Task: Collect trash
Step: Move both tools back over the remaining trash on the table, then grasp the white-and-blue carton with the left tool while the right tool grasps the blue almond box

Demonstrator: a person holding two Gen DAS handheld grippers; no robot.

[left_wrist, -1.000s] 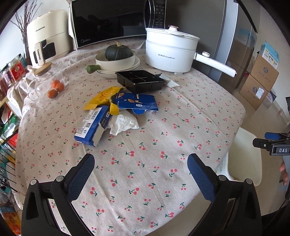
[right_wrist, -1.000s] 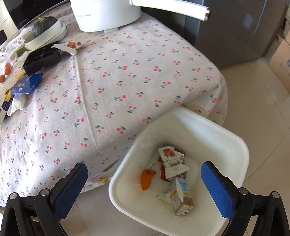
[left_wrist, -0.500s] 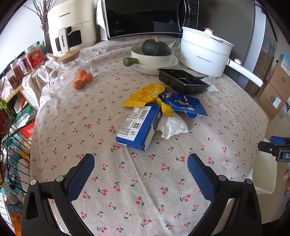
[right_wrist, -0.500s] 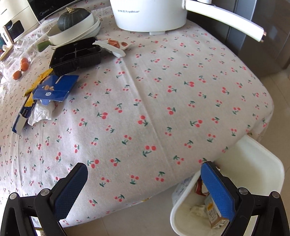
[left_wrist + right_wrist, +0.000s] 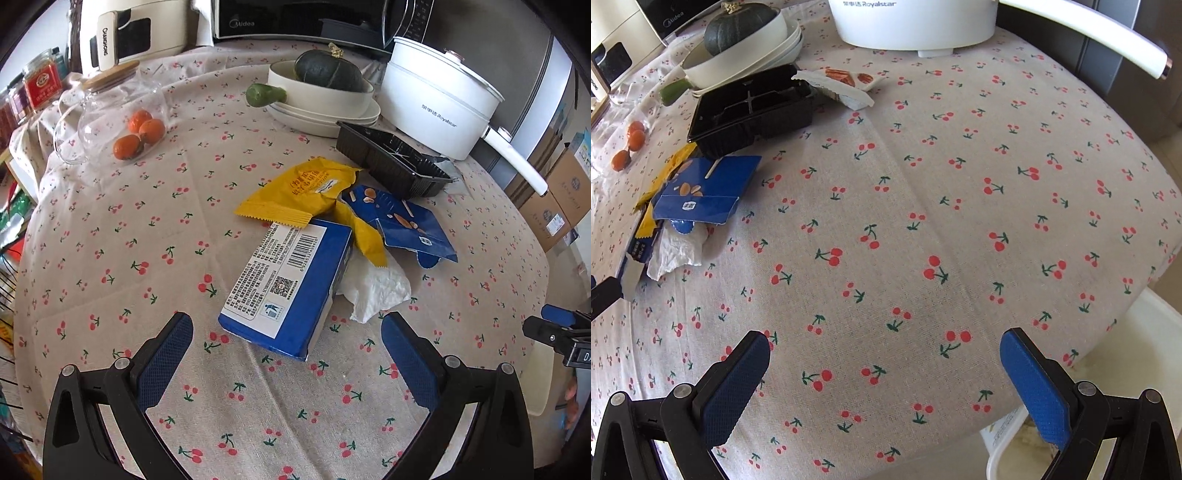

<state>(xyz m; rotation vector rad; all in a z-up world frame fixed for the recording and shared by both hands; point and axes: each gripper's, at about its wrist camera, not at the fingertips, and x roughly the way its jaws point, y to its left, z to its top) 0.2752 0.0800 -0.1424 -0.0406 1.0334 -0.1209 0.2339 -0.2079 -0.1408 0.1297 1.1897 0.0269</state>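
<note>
Three oranges (image 5: pixel 138 134), one squash (image 5: pixel 328 72), one blue box (image 5: pixel 291 284), one black tray (image 5: pixel 391 162)

Kitchen corner around a cloth-covered bench, lit by soft daylight.

A beige cherry-print tablecloth (image 5: pixel 122 236) drapes the rounded bench (image 5: pixel 1167 258) and hangs over its edge. At the back stand a black Midea microwave (image 5: pixel 306 18) and a cream Changhong appliance (image 5: pixel 129 33), with a white Royalstar electric pot (image 5: pixel 432 107) in front of a grey steel refrigerator (image 5: pixel 517 66). Cardboard boxes (image 5: pixel 554 206) are stacked on the pale tiled floor (image 5: pixel 1167 144) to the right. At the left edge, red-labelled jars (image 5: pixel 40 85) sit on a shelf above a black wire rack (image 5: pixel 7 291). A white wall (image 5: pixel 22 48) shows behind.
</note>
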